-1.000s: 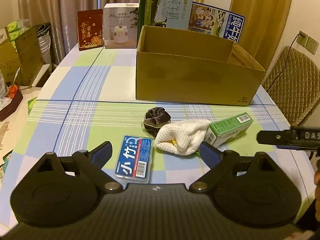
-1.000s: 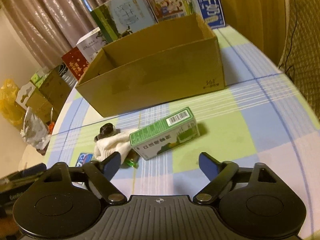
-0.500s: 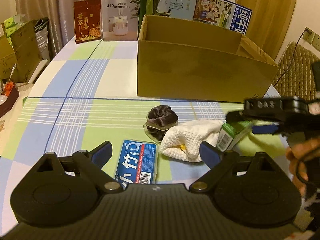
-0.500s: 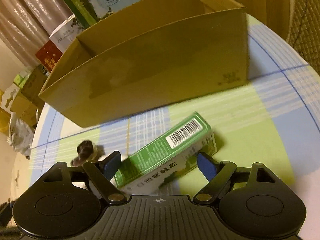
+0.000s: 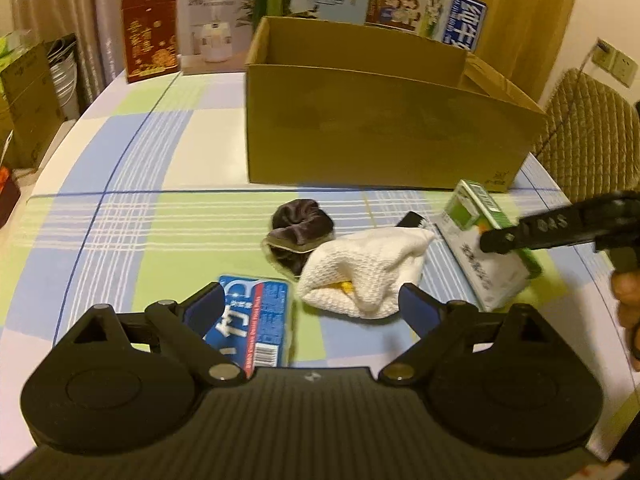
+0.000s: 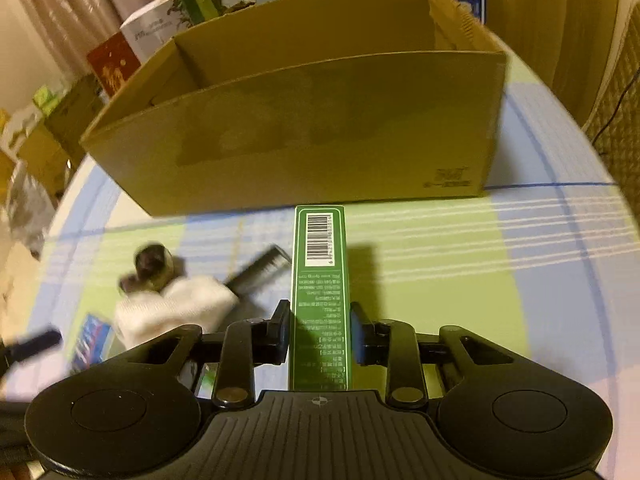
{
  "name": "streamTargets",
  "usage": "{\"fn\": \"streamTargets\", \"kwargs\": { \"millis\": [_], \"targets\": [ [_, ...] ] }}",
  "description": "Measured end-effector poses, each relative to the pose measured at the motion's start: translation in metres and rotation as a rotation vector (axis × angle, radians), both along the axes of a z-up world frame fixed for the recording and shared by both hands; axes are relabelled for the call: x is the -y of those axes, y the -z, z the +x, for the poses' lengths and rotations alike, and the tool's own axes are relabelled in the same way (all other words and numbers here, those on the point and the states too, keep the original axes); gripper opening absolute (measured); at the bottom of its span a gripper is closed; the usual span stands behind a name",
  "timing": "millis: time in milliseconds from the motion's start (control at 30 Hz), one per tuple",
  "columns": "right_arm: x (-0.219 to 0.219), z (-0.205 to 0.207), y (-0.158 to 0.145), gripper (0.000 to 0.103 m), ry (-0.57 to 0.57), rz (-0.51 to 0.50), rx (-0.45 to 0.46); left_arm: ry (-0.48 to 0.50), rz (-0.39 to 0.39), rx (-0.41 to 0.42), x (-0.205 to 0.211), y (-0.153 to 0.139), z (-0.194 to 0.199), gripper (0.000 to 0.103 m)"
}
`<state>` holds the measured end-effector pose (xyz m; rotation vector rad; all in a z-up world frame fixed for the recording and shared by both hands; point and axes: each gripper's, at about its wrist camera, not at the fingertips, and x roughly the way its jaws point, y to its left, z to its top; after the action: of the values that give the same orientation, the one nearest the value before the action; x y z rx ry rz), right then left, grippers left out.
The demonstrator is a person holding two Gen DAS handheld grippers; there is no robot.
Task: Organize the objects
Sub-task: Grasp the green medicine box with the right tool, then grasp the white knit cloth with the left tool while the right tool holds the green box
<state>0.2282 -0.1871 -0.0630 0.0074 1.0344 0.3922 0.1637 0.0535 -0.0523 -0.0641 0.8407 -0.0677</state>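
My right gripper point(image 6: 320, 334) is shut on a long green box point(image 6: 319, 280) with a barcode, lifted off the table and pointing at the open cardboard box point(image 6: 320, 128). The left wrist view shows the same green box point(image 5: 476, 236) tilted up at the right, clamped by the right gripper point(image 5: 532, 232). My left gripper point(image 5: 312, 308) is open, low over the table. Between and ahead of its fingers lie a blue flat packet point(image 5: 252, 320), a white knitted cloth point(image 5: 368, 268) and a dark velvet scrunchie point(image 5: 300, 228). A black comb point(image 6: 260, 270) lies beside the cloth.
The cardboard box point(image 5: 380, 120) stands on the checked tablecloth point(image 5: 120, 208). Behind it lean milk cartons point(image 5: 424, 12), a white appliance box point(image 5: 216, 44) and a red packet point(image 5: 150, 46). A woven chair point(image 5: 592, 128) is at the right. A hand point(image 5: 628, 300) holds the right gripper.
The right gripper closed on the green box and lifted it from the table, turning it lengthwise toward the cardboard box. A black comb under it came into sight. The left gripper stayed open.
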Motion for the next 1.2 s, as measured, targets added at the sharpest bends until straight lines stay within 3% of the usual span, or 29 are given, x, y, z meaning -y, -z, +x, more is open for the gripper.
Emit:
{"fn": "streamTargets", "kwargs": {
  "millis": [200,300,433,633,700,767,1033,1200],
  "targets": [
    [0.015,-0.02,0.003,0.027,-0.014,-0.009,0.02,0.084,0.041,-0.011,0.018,0.007,0.017,0.077],
    [0.018,-0.023,0.006,0.028,-0.001,0.008,0.017,0.14,0.072,-0.01,0.03,0.011,0.028,0.077],
    [0.018,-0.024,0.008,0.039,-0.008,0.024,0.024,0.181,0.091,-0.04,0.038,0.025,0.043,0.073],
    [0.014,-0.025,0.01,0.038,-0.015,0.02,0.043,0.168,0.075,-0.048,0.038,0.031,0.047,0.047],
    [0.014,-0.027,0.009,0.027,-0.018,0.017,0.045,0.162,0.068,-0.043,0.037,0.029,0.04,0.038],
    [0.014,-0.033,0.007,0.027,-0.023,-0.001,0.054,0.16,0.064,-0.038,0.039,0.024,0.029,0.034],
    [0.025,-0.069,0.005,0.027,-0.016,0.002,0.047,0.158,0.028,-0.039,0.057,0.024,-0.03,0.034],
    [0.02,-0.073,0.007,0.029,-0.044,-0.036,0.078,0.154,0.046,-0.022,0.059,0.03,-0.035,0.049]
  ]
}}
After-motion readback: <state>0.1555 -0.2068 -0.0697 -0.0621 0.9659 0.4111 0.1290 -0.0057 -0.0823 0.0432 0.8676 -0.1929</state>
